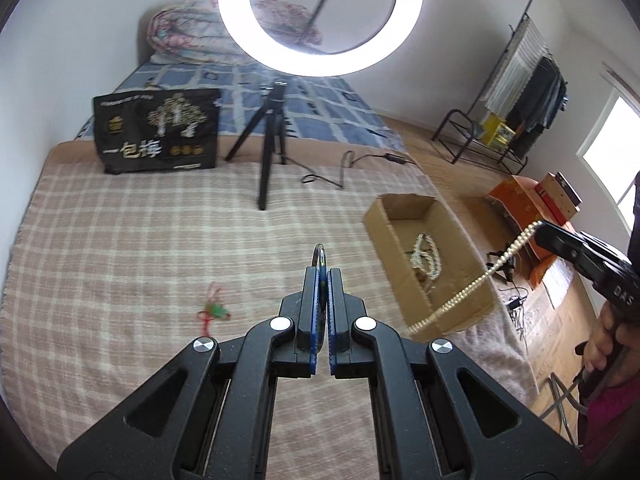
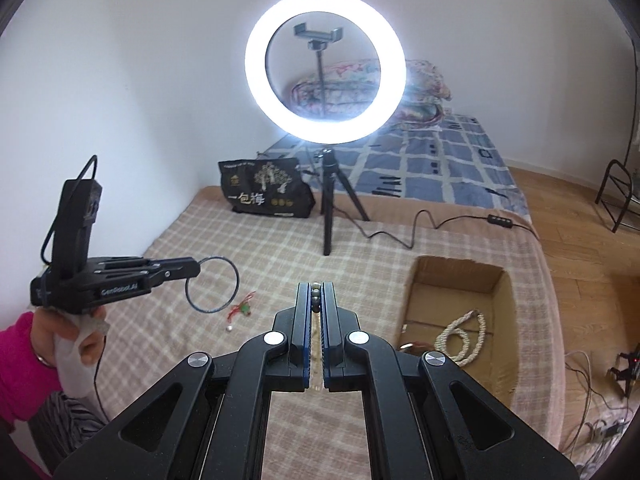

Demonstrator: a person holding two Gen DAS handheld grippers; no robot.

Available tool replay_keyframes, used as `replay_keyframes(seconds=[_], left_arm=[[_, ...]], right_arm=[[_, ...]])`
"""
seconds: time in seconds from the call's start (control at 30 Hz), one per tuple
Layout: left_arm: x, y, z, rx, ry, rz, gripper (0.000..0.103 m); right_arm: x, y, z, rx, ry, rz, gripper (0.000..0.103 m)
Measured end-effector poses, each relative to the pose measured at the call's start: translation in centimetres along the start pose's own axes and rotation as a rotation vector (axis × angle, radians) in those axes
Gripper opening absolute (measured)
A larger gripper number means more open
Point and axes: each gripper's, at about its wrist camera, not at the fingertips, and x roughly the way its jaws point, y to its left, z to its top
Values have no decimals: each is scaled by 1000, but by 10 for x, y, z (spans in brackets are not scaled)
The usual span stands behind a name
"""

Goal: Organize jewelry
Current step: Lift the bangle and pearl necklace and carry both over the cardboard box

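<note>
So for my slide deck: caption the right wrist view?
Right tool pinching a pearl strand, left tool holding a bangle, cardboard box beside.

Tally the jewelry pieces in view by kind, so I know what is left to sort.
Bead strands: 2, one in the right gripper, one coiled in the cardboard box.
Bangle: 1, in the left gripper.
Red-and-green charm: 1, on the blanket.
Total: 4

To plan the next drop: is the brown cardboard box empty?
Not empty. The open brown cardboard box already holds a coiled white bead necklace.
</note>
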Motion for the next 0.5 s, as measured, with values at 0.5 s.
replay_keyframes(seconds=[0.5], left_arm=[[70,-109,27,54,52,-158,1]], right_arm=[[-24,-70,-10,29,27,-86,3]])
